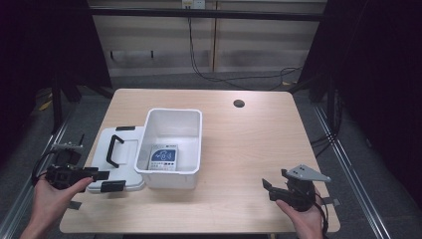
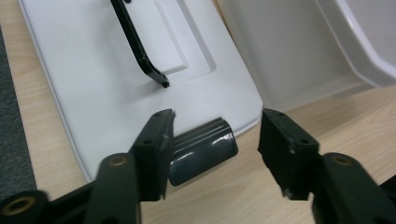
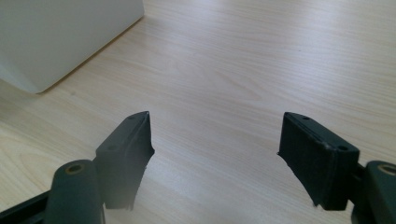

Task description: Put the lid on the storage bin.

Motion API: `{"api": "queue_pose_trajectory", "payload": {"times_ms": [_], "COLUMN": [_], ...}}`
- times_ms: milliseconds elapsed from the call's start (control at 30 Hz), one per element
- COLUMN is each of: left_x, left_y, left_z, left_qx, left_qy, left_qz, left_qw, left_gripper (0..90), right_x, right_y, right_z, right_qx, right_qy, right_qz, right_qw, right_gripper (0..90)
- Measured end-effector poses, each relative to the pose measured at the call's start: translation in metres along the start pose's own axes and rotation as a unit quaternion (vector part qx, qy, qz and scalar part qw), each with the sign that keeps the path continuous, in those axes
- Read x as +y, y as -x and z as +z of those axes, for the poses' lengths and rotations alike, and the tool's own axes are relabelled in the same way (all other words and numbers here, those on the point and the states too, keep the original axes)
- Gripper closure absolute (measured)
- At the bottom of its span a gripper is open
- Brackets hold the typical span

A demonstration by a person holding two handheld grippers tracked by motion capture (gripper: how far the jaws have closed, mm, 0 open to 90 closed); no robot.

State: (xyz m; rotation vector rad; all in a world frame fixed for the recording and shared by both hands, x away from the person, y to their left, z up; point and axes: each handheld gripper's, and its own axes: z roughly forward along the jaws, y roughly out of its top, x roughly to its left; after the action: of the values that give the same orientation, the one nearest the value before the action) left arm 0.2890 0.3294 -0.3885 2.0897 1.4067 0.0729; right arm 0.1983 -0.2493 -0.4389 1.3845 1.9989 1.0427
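One dark grey latch (image 2: 201,150) on the flat white plastic lid (image 1: 119,158) lies at twelve o'clock between the left gripper's (image 2: 215,154) parted, empty jaws; the right gripper (image 1: 274,188), open, sits well apart.

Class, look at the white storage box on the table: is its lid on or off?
Off. The lid lies flat on the table beside the open-topped box.

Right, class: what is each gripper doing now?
Left gripper: open, holding nothing, jaws around the lid's clip.
Right gripper: open, holding nothing, above the table.
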Motion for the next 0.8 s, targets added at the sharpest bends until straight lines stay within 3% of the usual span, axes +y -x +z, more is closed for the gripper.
{"api": "queue_pose_trajectory", "payload": {"times_ms": [167, 233, 367, 500, 533, 667, 733, 800], "left_x": [0.011, 0.017, 0.029, 0.036, 0.039, 0.05, 0.054, 0.058], "left_y": [-0.005, -0.007, -0.011, -0.014, -0.015, -0.019, -0.02, -0.021], "left_z": [-0.003, -0.002, 0.0, -0.001, 0.0, 0.005, 0.008, 0.011], "left_qx": [-0.004, 0.005, 0.004, 0.022, 0.028, 0.038, 0.036, 0.046], "left_qy": [-0.005, -0.005, -0.02, -0.031, -0.028, -0.043, -0.048, -0.057], "left_qz": [0.0, -0.002, -0.006, -0.01, -0.028, -0.046, -0.051, -0.048], "left_qw": [1.0, 1.0, 0.9998, 0.9992, 0.9988, 0.9973, 0.9969, 0.9962], "left_gripper": [49.2, 53.8, 59.5, 61.9, 63.1, 63.3, 63.3, 63.6], "right_x": [0.0, 0.0, 0.001, 0.0, 0.0, 0.0, 0.0, 0.0], "right_y": [-0.002, -0.002, -0.002, -0.001, -0.001, -0.003, -0.003, -0.001], "right_z": [0.004, 0.005, 0.005, 0.005, 0.005, 0.004, 0.004, 0.004], "right_qx": [0.005, 0.007, 0.006, 0.004, 0.004, 0.004, 0.007, 0.009], "right_qy": [-0.009, -0.009, -0.008, -0.009, -0.011, -0.012, -0.011, -0.012], "right_qz": [0.0, -0.002, -0.002, 0.0, 0.0, -0.01, -0.008, -0.003], "right_qw": [0.9999, 0.9999, 0.9999, 0.9999, 0.9999, 0.9999, 0.9999, 0.9999], "right_gripper": [25.1, 25.1, 25.1, 25.1, 25.1, 25.1, 25.0, 25.0]}}
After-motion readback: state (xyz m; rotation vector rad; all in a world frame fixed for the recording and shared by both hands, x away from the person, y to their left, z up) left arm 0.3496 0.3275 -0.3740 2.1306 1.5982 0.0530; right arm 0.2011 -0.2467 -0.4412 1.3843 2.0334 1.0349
